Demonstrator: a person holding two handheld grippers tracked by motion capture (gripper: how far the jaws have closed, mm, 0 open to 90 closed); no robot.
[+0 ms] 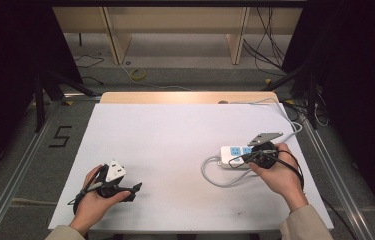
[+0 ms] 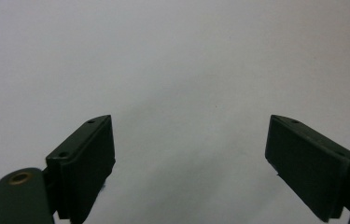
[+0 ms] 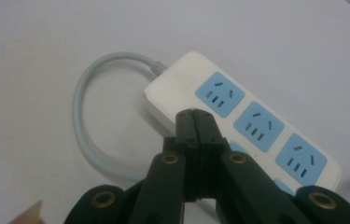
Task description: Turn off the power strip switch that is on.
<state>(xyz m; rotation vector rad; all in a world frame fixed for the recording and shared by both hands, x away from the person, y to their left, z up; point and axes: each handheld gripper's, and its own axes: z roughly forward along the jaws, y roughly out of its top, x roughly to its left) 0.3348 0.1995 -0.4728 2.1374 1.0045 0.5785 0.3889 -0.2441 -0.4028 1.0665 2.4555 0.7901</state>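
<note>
A white power strip (image 1: 234,152) with blue sockets lies at the right of the white table (image 1: 175,150). Its grey cable (image 1: 209,174) loops off the left end. A person's right hand holds my right gripper (image 1: 236,160) just over the strip, pointing left. In the right gripper view the jaws of the right gripper (image 3: 194,116) are pressed together with nothing between them, their tip above the near edge of the power strip (image 3: 256,126), beside the cable (image 3: 84,126). A left hand rests my left gripper (image 1: 132,192) at the front left. The left gripper (image 2: 190,120) stands wide open over bare table.
The strip's cable (image 1: 285,112) runs on toward the table's far right corner. A wooden strip (image 1: 185,97) edges the far side. Metal rails (image 1: 22,160) flank the table. Loose cables lie on the floor (image 1: 175,75) behind, below wooden shelving.
</note>
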